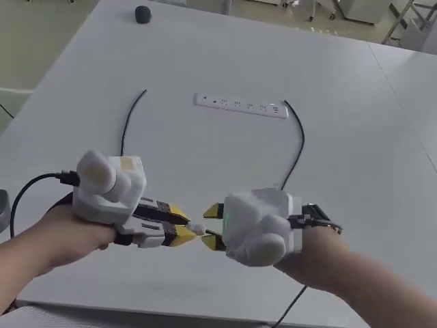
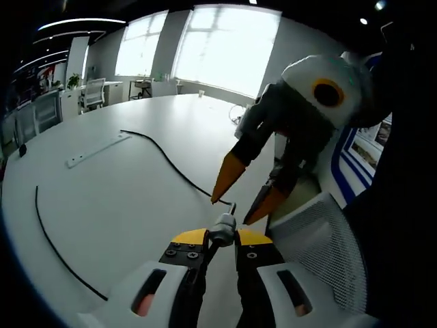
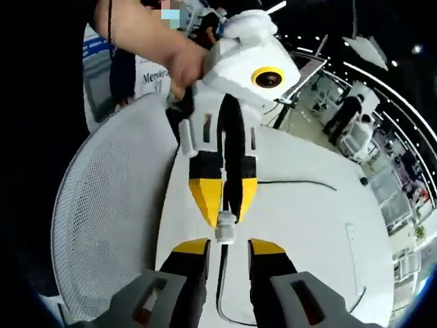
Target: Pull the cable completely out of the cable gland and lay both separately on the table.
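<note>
Cable gland [image 3: 224, 227] was pinched between the yellow tips of the left gripper [image 1: 184, 227], so that one was clamped tight on it, held up a bit over the near edge of the white table [image 1: 205, 157] rather than lying on it. The black cable [image 3: 220, 281] was stuck into the gland's far end. In the right gripper view it ran straight down from the gland through the gap between the jaws of the right gripper [image 3: 229, 249], which stood wide apart and weren't touching it on either side as far as I could tell. The two grippers faced each other nose to nose, tips nearly meeting, with the gland right between them in the head view. In the left gripper view the cable trailed off across the tabletop in a long loose curve toward a white power strip [image 1: 240, 105] lying further back. A second black cable [image 1: 125, 130] lay by itself well off to the left of the strip, not touching anything. There was a small dark object [image 1: 142, 14] way up at the far end of the table, too small to make out. A grey mesh chair [image 3: 109, 205] sat just beside the table edge. Each gripper was in one of the person's hands, the left hand [image 1: 75, 236] and the right hand [image 1: 321, 256].
</note>
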### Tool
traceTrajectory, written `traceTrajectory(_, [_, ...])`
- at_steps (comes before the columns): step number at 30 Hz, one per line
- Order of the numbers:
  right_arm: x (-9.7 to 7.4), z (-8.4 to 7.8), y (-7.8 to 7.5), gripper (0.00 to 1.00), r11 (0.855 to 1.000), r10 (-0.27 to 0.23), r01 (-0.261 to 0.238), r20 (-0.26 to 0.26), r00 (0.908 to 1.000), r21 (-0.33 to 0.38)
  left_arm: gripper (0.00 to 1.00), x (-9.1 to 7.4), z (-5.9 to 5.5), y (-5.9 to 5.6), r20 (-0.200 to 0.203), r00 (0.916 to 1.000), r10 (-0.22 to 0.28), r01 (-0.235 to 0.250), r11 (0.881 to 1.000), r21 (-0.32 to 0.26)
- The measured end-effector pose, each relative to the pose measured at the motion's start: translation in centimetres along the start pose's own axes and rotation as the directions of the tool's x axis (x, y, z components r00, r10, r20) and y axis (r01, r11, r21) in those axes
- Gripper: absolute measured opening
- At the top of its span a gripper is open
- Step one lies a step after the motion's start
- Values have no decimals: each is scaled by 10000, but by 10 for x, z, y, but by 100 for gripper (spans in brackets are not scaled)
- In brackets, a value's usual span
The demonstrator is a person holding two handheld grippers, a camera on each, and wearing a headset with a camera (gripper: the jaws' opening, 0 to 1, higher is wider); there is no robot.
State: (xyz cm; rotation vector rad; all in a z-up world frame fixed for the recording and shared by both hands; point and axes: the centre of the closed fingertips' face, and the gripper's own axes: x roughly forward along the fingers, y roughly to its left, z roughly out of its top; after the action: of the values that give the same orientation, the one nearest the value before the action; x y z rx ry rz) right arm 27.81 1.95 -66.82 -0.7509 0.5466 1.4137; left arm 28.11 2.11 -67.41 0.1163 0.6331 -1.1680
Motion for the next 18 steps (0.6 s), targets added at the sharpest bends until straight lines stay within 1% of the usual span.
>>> traceTrajectory(1, [-4,3,-4,21,9987,280,-292,284,9992,425,16,0,-1,0,-15,10000,-17,18,10000,79])
traceTrajectory(2, [-6,5,-2,20,9939,698,-734,464,9965,821,16,0,-1,-1,-16,10000,-1,2,9992,405])
traceTrajectory(3, [-9,8,-3,19,9839,1135,-1219,702,9911,1306,16,0,-1,-1,4,10000,3,-4,9981,616])
traceTrajectory(4, [-10,8,-5,19,9765,1325,-1433,761,9883,1611,16,0,-1,-3,9,10000,0,-1,9969,792])
traceTrajectory(5, [-11,7,-9,21,9751,1352,-1462,756,9879,1669,16,0,-1,-3,26,10000,-28,25,9963,861])
traceTrajectory(6, [-10,7,-11,21,9702,1664,-1768,750,9832,1657,16,1,0,-4,72,10000,-52,44,9946,1039])
traceTrajectory(7, [-10,3,-8,21,9571,2097,-2172,585,9760,1916,16,1,0,-5,88,9999,-59,48,9933,1151])
traceTrajectory(8, [-7,0,-11,22,9549,2181,-2233,482,9747,1957,16,1,1,-6,98,9999,-64,51,9917,1287])
traceTrajectory(9, [-6,-2,-11,23,9487,2413,-2455,452,9694,1991,16,1,1,-5,103,9999,-73,59,9908,1351])
traceTrajectory(10, [-4,-4,-6,26,9308,2823,-2840,408,9584,2300,16,2,1,-6,97,9999,-92,77,9897,1432])
traceTrajectory(11, [-2,-5,-6,28,9227,3021,-3021,377,9525,2396,16,2,2,-6,98,9999,-100,84,9892,1463])
traceTrajectory(12, [0,-8,-4,31,9076,3311,-3266,285,9432,2639,16,2,2,-6,83,9999,-121,107,9881,1536])
traceTrajectory(13, [2,-9,-5,32,9053,3382,-3322,240,9408,2649,16,2,3,-7,74,9999,-126,112,9872,1592])
traceTrajectory(14, [3,-8,-2,30,8881,3755,-3706,359,9261,2718,16,2,3,-8,57,9999,-142,131,9856,1684])
traceTrajectory(15, [3,-7,0,28,8745,3953,-3905,439,9175,2875,16,2,3,-8,52,9999,-144,133,9853,1705])
traceTrajectory(16, [1,-6,7,27,8363,4513,-4426,521,8909,3237,16,2,4,-8,31,9999,-137,129,9832,1820])
traceTrajectory(17, [1,-5,9,27,8240,4730,-4643,569,8792,3246,16,2,4,-9,-4,9999,-129,128,9817,1899])
traceTrajectory(18, [1,-3,12,26,8085,4955,-4849,590,8666,3335,16,2,4,-10,-23,9999,-144,146,9803,1969])
